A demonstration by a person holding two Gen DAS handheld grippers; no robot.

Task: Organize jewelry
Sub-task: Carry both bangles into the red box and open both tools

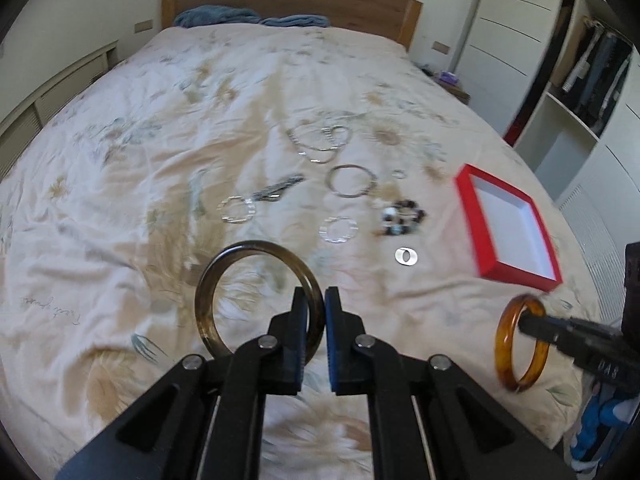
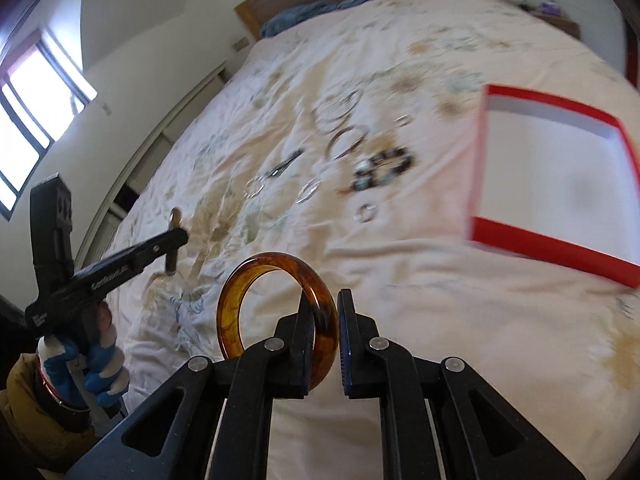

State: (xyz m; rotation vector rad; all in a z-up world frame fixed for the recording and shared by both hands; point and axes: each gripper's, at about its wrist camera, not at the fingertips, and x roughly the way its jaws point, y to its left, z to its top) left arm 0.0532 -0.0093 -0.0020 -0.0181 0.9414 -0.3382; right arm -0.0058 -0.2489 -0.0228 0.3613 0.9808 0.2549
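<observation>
My left gripper [image 1: 317, 300] is shut on a smoky grey-brown bangle [image 1: 224, 276], held upright above the bedspread; it also shows edge-on in the right wrist view [image 2: 173, 240]. My right gripper [image 2: 325, 304] is shut on an amber bangle [image 2: 256, 268], seen from the side in the left wrist view [image 1: 505, 344]. An open red box [image 1: 490, 250] with a white inside lies to the right [image 2: 548, 246]. Several silver rings, chains and a dark beaded bracelet [image 1: 404, 216] lie on the bed.
The floral bedspread [image 1: 120, 160] covers the whole bed, with a wooden headboard [image 1: 288, 0] and blue cloth at the far end. A white wardrobe with open shelves [image 1: 572, 92] stands on the right. A window [image 2: 28, 120] is on the left wall.
</observation>
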